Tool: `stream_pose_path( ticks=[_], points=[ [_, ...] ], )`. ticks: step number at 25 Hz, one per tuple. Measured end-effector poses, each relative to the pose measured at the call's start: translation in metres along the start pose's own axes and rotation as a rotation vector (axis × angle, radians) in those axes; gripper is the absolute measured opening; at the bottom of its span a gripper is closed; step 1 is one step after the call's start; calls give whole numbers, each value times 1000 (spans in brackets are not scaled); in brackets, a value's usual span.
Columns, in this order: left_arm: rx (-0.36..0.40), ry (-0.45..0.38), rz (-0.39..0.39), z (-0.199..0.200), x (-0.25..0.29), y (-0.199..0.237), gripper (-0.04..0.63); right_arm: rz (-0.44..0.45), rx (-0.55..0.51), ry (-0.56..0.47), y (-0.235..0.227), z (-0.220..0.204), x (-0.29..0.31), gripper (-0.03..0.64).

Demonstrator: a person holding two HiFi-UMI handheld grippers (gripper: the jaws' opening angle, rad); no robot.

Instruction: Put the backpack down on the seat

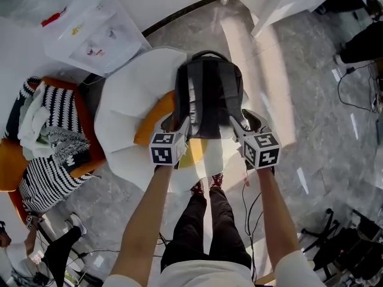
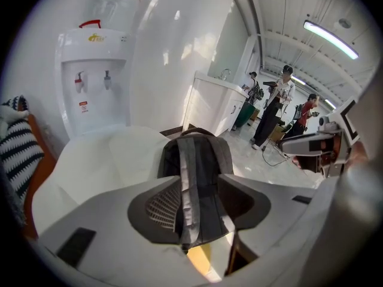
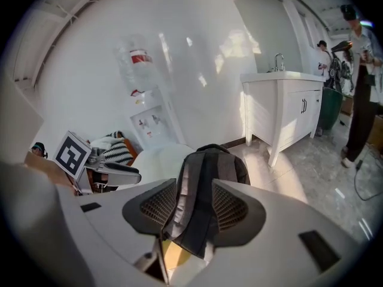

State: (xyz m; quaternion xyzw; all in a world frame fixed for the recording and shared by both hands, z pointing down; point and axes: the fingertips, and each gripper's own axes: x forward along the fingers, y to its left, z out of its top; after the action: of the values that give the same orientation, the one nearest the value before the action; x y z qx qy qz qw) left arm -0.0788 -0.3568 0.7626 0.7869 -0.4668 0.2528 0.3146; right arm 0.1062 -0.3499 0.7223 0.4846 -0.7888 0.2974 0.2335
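White-draped seat (image 1: pixel 119 115) below backpack (image 1: pixel 209 94); left tongs (image 2: pixel 197 183) and right tongs (image 3: pixel 194 187) each pinch a strap (image 2: pixel 186 154); dispenser logo (image 2: pixel 96 38) illegible.

Legible text: none. Water dispenser (image 2: pixel 96 82): orange logo and red-white sticker, too small to read. Bottle (image 3: pixel 140 70): red label, illegible.

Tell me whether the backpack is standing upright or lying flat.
Upright: the backpack has its carry handle on top, and the left gripper and right gripper clamp its shoulder straps.
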Motion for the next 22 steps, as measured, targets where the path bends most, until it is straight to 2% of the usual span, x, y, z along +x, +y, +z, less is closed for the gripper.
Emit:
stream_pose_path(
  ticks=[2,4,5,7,13,19,22],
  points=[
    [-6,0,3,-3,-12,-1,179,-23,-26,-6,4,1,-12,183],
    [-13,-9,10,-5,-27,-4,121,-52,-50,-20,10,3,-26,179],
    [-10,-16,8,-4,-34,-7,114,-66,-61,-26,13,3,-33,165],
    [12,-30,-4,-2,-46,-13,110,-89,-77,-45,21,5,-43,125],
    [106,-61,-42,16,-71,-26,-5,-129,-80,-74,34,10,-65,53],
    [143,-113,-113,44,-108,-45,-6,-152,-60,-100,56,34,-101,3],
    [222,-127,-136,58,-126,-56,-6,-141,-81,-131,73,52,-120,3]
  ],
)
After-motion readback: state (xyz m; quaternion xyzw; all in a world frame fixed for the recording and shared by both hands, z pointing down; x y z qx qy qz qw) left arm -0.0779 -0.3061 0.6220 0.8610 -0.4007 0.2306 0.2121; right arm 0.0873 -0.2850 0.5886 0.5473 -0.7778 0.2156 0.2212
